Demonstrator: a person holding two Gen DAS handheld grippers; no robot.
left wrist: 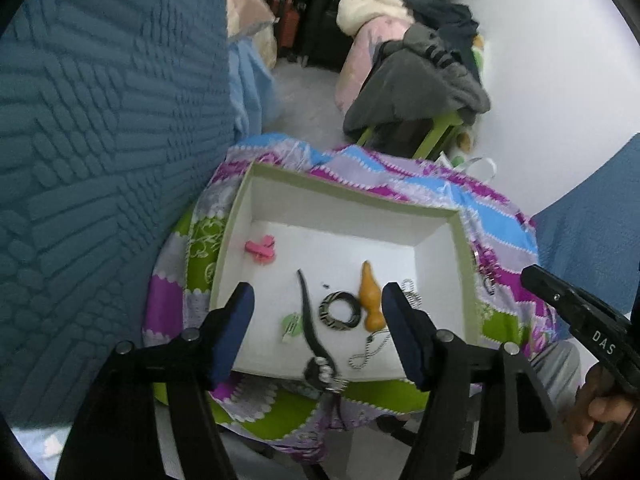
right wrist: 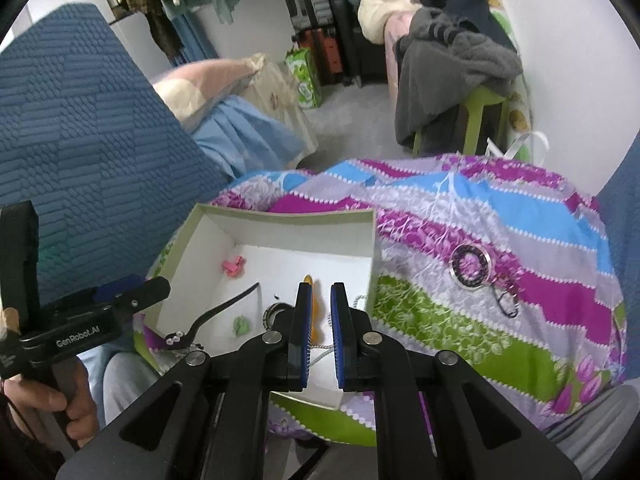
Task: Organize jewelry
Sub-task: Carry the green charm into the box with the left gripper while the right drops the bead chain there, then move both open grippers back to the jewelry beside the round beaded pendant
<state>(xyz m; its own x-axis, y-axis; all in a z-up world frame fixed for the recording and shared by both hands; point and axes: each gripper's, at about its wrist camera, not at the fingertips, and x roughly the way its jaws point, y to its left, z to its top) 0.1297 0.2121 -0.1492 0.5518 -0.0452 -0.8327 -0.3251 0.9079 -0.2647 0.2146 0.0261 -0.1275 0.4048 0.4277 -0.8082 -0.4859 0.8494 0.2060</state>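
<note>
left gripper (left wrist: pixel 318 320) spread over white box (left wrist: pixel 468 264), empty | right gripper (right wrist: pixel 321 320) pressed together, empty | ring pendant (right wrist: pixel 471 267) right-centre on quilt (right wrist: pixel 440 320), outside box | likely light, rigid, slippery; pinch rim

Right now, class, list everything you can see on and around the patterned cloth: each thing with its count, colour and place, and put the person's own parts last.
box: one, white inside, on the cloth
pink clip: one, box's far left corner
green clip: one, box floor, near side
black strap: one, with silver beads, hanging over the near rim
striped ring: one, black and white, box centre
orange piece: one, beside the ring
bead chain: one, silver, near the orange piece
round pendant: one, black and silver, on the cloth outside the box
cloth: one, purple, blue, green
left gripper: black, jaws open above the box
right gripper: black, jaws shut, nothing held
</note>
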